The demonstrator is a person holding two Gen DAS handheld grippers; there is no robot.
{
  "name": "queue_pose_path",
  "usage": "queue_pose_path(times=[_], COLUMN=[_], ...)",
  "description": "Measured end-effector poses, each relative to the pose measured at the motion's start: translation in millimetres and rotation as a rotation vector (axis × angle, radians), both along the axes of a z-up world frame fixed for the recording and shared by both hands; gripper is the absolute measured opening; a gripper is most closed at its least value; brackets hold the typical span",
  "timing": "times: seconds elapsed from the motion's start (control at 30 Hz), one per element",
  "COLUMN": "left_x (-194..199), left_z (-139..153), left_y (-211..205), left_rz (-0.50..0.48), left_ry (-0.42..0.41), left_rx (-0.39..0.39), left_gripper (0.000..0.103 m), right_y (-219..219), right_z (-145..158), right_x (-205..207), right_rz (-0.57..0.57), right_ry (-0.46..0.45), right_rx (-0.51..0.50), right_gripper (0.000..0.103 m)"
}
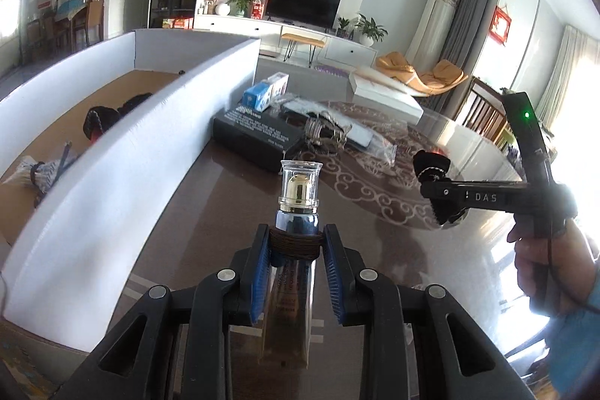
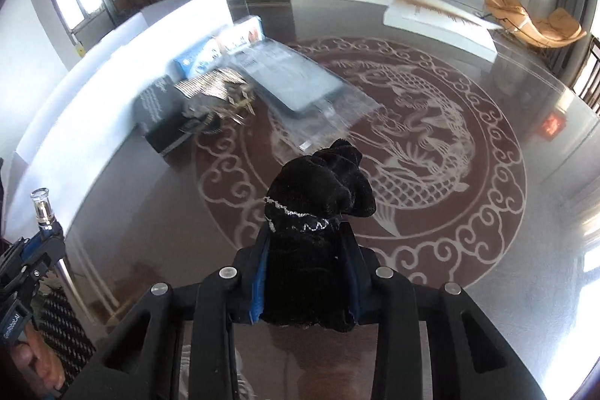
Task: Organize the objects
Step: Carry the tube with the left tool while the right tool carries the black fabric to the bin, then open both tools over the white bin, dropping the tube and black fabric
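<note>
velvet pouch [image 2: 318, 208], soft and black, in right gripper [image 2: 305, 272]

Boxes [image 1: 258, 134] lie on the table [image 1: 232, 212] beside the bin [image 1: 123, 160].

Each fisheye looks forward and down along its own tongs, close over the glossy worktop [image 1: 232, 212], facing the television wall. Both share the white box wall [image 1: 150, 137], left of frame. The right tongs [image 1: 437, 186] show at mid right in the left view, the left tongs [image 2: 45, 238] at lower left in the right view.
</note>
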State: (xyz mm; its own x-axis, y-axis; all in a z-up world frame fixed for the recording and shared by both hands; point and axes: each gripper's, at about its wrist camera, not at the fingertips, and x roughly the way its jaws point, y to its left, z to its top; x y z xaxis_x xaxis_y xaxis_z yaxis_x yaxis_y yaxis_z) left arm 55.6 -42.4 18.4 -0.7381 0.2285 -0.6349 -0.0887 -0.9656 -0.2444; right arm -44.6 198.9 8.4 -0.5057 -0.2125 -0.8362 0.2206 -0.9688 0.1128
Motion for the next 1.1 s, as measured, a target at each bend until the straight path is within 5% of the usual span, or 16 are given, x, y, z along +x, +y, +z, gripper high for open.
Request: queue_pose_path(times=[0.2,0.37,0.53,0.67,0.7,0.73,0.77,0.8,0.87,1.1], left_x=[0,-15,-40,-58,-61,-64,-67,-68,-64,-43], left_z=[63,92,85,61,53,47,41,37,34,36], left_y=[-70,-155,-212,-226,-225,-225,-223,-222,-219,-206], left_rz=[0.121,0.278,0.409,0.431,0.437,0.441,0.451,0.474,0.518,0.54], left_ry=[0.087,0.085,0.004,-0.096,-0.125,-0.15,-0.171,-0.182,-0.161,-0.091], left_rx=[0.101,0.071,-0.006,-0.043,-0.058,-0.072,-0.089,-0.116,-0.157,-0.108], left_gripper=[0.028,0.028,0.027,0.03,0.032,0.052,0.085,0.1,0.103,0.103], right_y=[-90,-206,-301,-331,-335,-337,-334,-329,-317,-253], right_z=[69,105,97,61,53,46,43,44,51,61], right_x=[7,8,5,-9,-11,-13,-12,-9,-2,29], right_rz=[0.171,0.359,0.465,0.463,0.459,0.447,0.431,0.417,0.399,0.349], right_ry=[0.135,0.174,0.176,0.124,0.108,0.098,0.105,0.128,0.185,0.366], right_rx=[-0.131,-0.219,-0.178,-0.098,-0.068,-0.037,-0.026,-0.031,-0.043,0.007], right_gripper=[0.034,0.034,0.034,0.04,0.045,0.064,0.08,0.086,0.094,0.101])
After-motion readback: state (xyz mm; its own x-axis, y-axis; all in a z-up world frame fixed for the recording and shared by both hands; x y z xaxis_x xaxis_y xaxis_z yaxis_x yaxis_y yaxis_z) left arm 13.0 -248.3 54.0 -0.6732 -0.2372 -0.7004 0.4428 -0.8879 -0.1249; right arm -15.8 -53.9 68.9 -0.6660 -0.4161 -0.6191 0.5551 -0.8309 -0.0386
